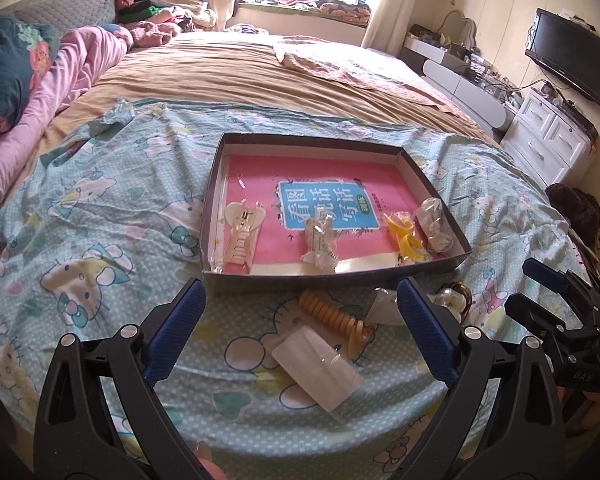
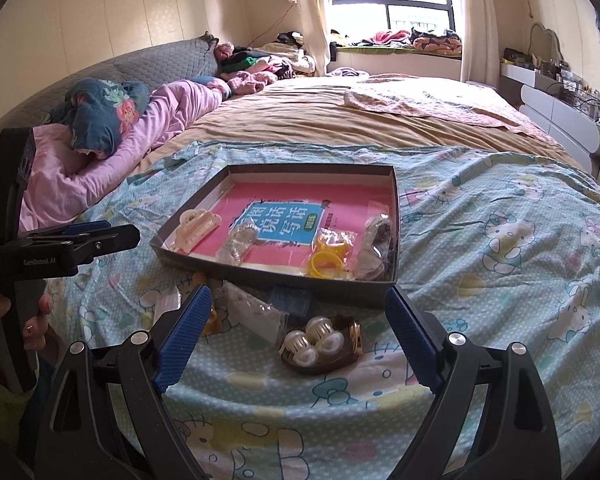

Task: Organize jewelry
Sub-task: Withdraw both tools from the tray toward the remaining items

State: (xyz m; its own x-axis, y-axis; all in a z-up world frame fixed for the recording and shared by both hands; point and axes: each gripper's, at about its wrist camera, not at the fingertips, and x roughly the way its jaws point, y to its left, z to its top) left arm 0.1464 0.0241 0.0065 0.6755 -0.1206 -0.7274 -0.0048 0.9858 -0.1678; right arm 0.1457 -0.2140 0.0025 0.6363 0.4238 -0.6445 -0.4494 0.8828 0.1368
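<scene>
Both tongs [image 1: 300, 312] [image 2: 298, 320] agape; tray [image 1: 216, 184] beyond

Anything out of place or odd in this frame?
Nothing damaged or spilled. Several pieces lie on the sheet outside the tray: an amber spiral hair tie, a clear packet and a pearl-ball clip. Both grippers, left and right, are open and empty.

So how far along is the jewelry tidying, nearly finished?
About halfway. The shallow dark cardboard tray already holds a cream hair claw, yellow rings and two clear packets. Both the left gripper and right gripper are open, holding nothing. An amber spiral hair tie, a pearl-studded brown clip and plastic packets remain outside.
</scene>
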